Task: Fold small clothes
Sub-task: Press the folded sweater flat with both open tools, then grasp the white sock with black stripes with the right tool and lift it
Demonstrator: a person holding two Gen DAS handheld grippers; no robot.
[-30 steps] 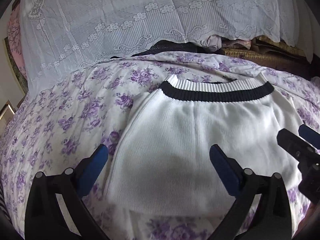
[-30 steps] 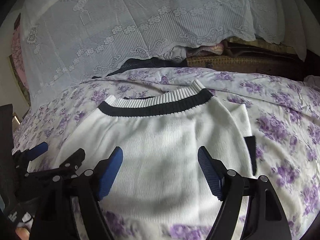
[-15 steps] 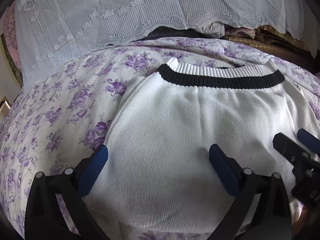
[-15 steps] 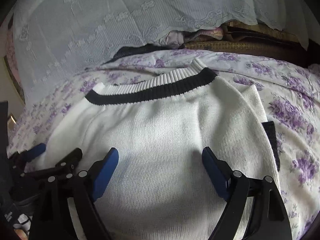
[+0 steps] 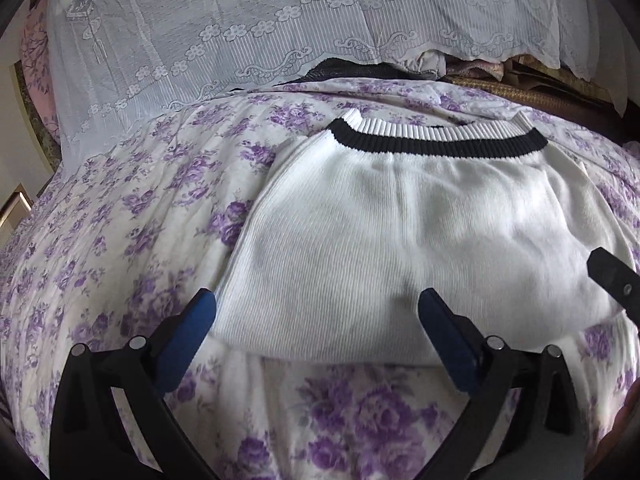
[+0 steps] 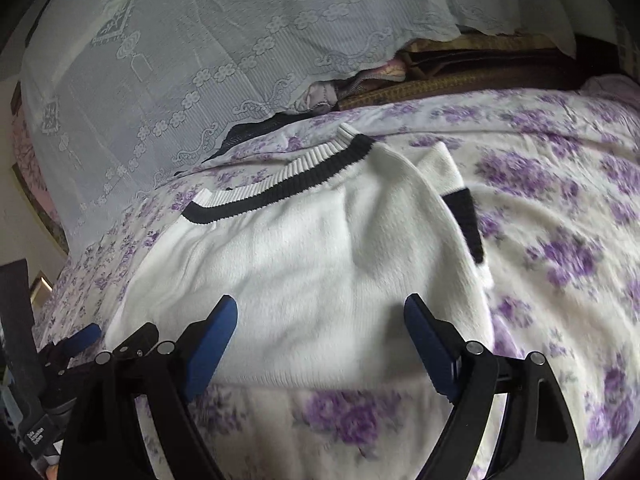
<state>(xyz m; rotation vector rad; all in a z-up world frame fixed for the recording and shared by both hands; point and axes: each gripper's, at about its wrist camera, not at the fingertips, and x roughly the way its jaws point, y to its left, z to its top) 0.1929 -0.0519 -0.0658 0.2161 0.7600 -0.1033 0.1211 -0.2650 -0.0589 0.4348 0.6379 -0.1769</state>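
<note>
— How far along is the fold?

— The white sweater (image 5: 400,240) lies flat on the floral bedspread (image 5: 120,220), sides apparently tucked in, one black cuff (image 6: 466,220) peeking out on the right. The lengthwise fold looks undone.

— And the grippers?

— Left gripper (image 5: 316,312) and right gripper (image 6: 320,316) hang spread wide over the near hem, pinching nothing.

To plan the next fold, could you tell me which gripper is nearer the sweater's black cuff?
Right. The right gripper is over the sweater on the black cuff's side; the left gripper is at the opposite edge.
</note>
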